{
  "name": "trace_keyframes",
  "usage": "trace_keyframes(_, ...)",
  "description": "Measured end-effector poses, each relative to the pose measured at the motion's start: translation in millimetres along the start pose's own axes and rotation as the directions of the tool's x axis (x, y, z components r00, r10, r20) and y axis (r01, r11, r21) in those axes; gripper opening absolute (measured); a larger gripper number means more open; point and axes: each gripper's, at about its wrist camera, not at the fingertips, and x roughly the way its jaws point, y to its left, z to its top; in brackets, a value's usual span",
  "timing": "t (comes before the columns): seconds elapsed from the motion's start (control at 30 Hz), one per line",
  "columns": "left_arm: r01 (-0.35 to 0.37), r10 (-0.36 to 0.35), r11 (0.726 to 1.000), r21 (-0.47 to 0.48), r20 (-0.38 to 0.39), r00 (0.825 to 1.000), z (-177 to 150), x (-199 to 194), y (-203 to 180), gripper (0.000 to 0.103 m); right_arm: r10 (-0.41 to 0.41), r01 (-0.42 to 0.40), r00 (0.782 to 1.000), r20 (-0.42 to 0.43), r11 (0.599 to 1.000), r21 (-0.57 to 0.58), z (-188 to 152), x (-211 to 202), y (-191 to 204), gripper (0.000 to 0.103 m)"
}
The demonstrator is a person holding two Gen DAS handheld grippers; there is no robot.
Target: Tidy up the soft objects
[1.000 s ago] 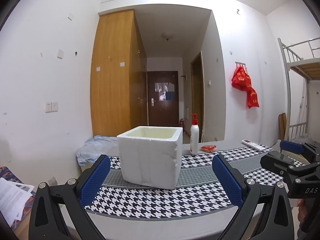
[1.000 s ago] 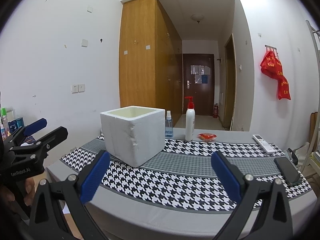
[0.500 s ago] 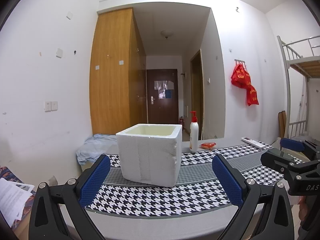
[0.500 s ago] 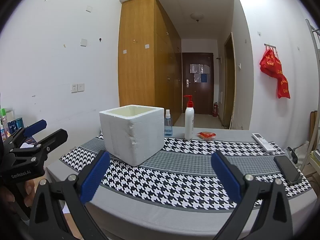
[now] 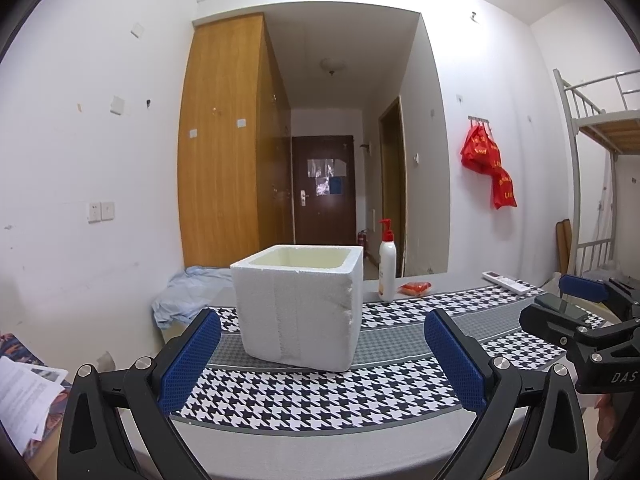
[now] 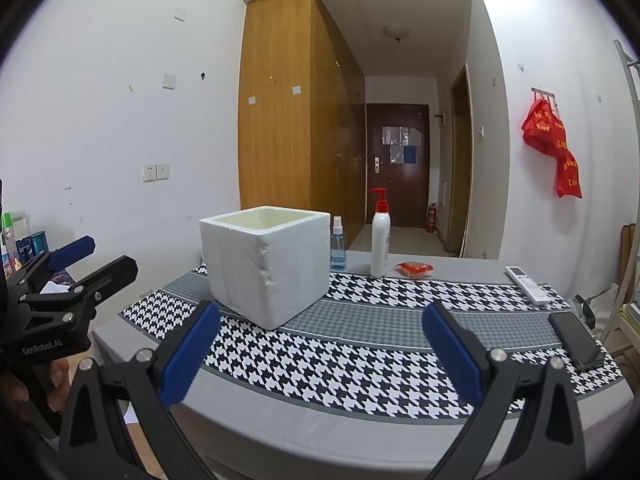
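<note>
A white foam box (image 5: 298, 308) stands open-topped on the houndstooth table runner (image 5: 320, 392); it also shows in the right wrist view (image 6: 266, 266). Its inside is hidden. My left gripper (image 5: 322, 358) is open and empty, held before the table's near edge, facing the box. My right gripper (image 6: 320, 354) is open and empty, to the right of the box. Each gripper shows in the other's view, the right one (image 5: 576, 312) and the left one (image 6: 76, 268). A light blue cloth (image 5: 188, 290) lies crumpled beyond the table's left end.
A white pump bottle (image 6: 380, 240), a small spray bottle (image 6: 337, 244) and a red packet (image 6: 414, 269) stand behind the box. A white remote (image 6: 528, 285) and a black phone (image 6: 576, 338) lie at the right. Papers (image 5: 24, 392) lie lower left.
Both grippers stay open. The views have shifted only slightly; the box sits a little lower and more central in the left wrist view.
</note>
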Motion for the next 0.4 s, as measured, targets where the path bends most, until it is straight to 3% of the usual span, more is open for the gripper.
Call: trace_keyframes(0.4,0.007,-0.007,1.000,0.010,0.002,1.000,0.1,-0.5,-1.1,0.102,0.002,-0.002,1.000,0.004,1.000,-0.003,-0.6,0.0,-0.1,0.102)
